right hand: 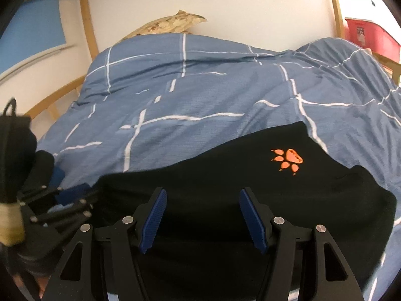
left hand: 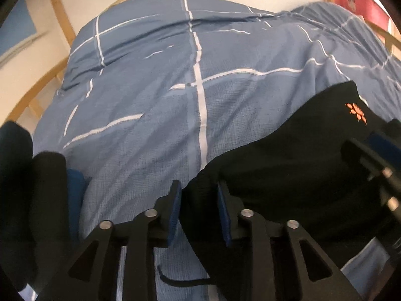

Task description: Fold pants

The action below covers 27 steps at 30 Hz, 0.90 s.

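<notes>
Black pants (right hand: 225, 165) with an orange paw logo (right hand: 287, 160) lie folded on a blue checked duvet (right hand: 200, 95). They also show in the left wrist view (left hand: 288, 163), lower right. My left gripper (left hand: 199, 190) is open at the pants' left edge, its right finger over the black cloth and its left finger over the duvet. My right gripper (right hand: 202, 197) is open wide, low over the middle of the pants. The right gripper also shows at the right edge of the left wrist view (left hand: 376, 155). The left gripper appears at the lower left of the right wrist view (right hand: 72, 200).
The bed has a light wooden frame (right hand: 87, 25) against a white wall. A patterned pillow (right hand: 170, 25) sits at the head. A red box (right hand: 368, 37) stands at the far right. A black drawstring (left hand: 180, 282) lies on the duvet near the left gripper.
</notes>
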Available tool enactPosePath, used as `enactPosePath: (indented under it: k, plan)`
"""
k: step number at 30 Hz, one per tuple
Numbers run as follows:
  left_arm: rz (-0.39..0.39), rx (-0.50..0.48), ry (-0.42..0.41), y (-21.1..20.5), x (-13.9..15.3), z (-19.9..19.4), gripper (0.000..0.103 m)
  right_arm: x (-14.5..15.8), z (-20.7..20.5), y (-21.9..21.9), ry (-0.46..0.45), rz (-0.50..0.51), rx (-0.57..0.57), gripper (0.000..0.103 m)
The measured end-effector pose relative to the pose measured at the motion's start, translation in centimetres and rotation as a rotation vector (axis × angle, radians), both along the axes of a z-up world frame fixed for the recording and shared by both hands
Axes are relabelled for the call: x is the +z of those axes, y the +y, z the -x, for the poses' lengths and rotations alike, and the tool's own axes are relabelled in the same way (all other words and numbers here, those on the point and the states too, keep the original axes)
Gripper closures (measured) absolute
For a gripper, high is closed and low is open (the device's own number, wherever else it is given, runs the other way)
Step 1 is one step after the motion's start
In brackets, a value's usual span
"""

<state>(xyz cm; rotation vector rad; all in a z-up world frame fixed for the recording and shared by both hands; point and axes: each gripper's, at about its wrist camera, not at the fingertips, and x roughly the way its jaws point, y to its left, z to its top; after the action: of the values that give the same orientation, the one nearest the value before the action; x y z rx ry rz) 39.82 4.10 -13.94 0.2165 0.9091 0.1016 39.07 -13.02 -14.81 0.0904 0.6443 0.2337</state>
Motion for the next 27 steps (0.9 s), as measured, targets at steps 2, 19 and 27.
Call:
enactPosePath:
  k: [2,19,27]
  plan:
    - [0.021,0.008,-0.010,0.1,0.7,0.5,0.070,0.3,0.0,-0.5,-0.009,0.006,-0.017,0.041]
    - [0.193,0.070,-0.098,-4.9,8.3,-0.8,0.021,6.9,-8.3,-10.4,0.156,0.028,-0.003,0.041]
    - [0.293,0.033,-0.094,-6.7,5.2,-3.0,0.021,4.9,-14.2,-11.2,0.298,0.106,0.102,0.060]
